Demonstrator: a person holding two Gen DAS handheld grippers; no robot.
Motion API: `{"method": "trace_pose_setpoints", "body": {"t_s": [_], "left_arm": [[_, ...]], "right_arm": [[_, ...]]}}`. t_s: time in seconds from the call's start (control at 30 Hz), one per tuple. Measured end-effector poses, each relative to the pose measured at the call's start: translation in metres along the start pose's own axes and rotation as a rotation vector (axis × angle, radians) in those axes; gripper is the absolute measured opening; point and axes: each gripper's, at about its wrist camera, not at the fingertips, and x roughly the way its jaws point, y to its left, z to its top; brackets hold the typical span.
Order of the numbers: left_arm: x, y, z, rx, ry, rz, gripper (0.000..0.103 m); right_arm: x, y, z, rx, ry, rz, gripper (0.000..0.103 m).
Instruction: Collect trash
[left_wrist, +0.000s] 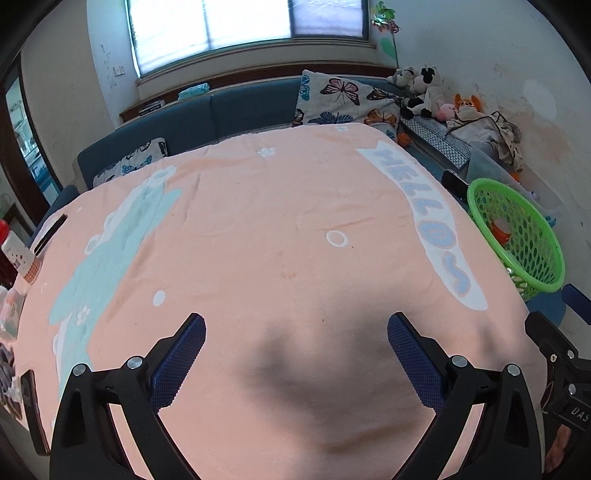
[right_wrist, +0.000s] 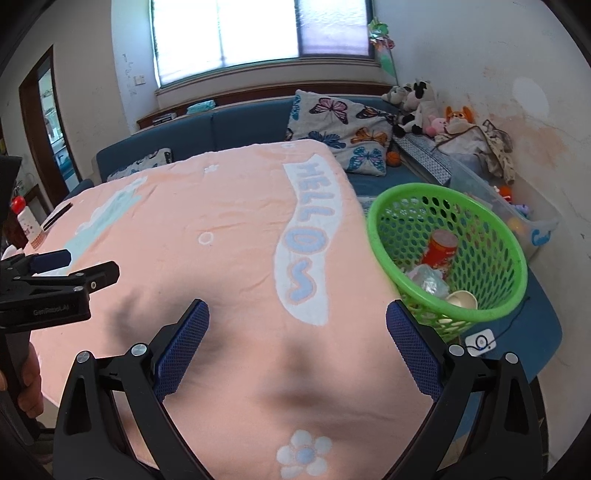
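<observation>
A: We note both tools idle over the bench, which is draped in a peach blanket. Left hand-held gripper: spread wide, nothing between the pads. Right hand-held gripper: the same, wide and empty.

B: And the trash?

A: Gathered in the green basket, off the bench edge at two o'clock in the right wrist view. Inside we see a red can, a crumpled wrapper and a pale cup.

B: Why is the basket there?

A: We judge it sits below the bench rim so the right tool can drop things in with a short swing. Its wide mouth forgives a loose aim.

B: Anything left on the blanket?

A: We see no trash on it. A few items crowd the bench edge at nine o'clock in the left wrist view; we cannot tell what they are.
</observation>
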Motion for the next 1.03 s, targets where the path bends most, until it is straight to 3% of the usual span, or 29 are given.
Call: {"method": "trace_pose_setpoints", "body": {"t_s": [1.03], "left_arm": [[-0.014, -0.007, -0.008, 0.054, -0.065, 0.024, 0.096]], "right_arm": [[-0.001, 0.006, -0.008, -0.005, 0.002, 0.000, 0.096]]}}
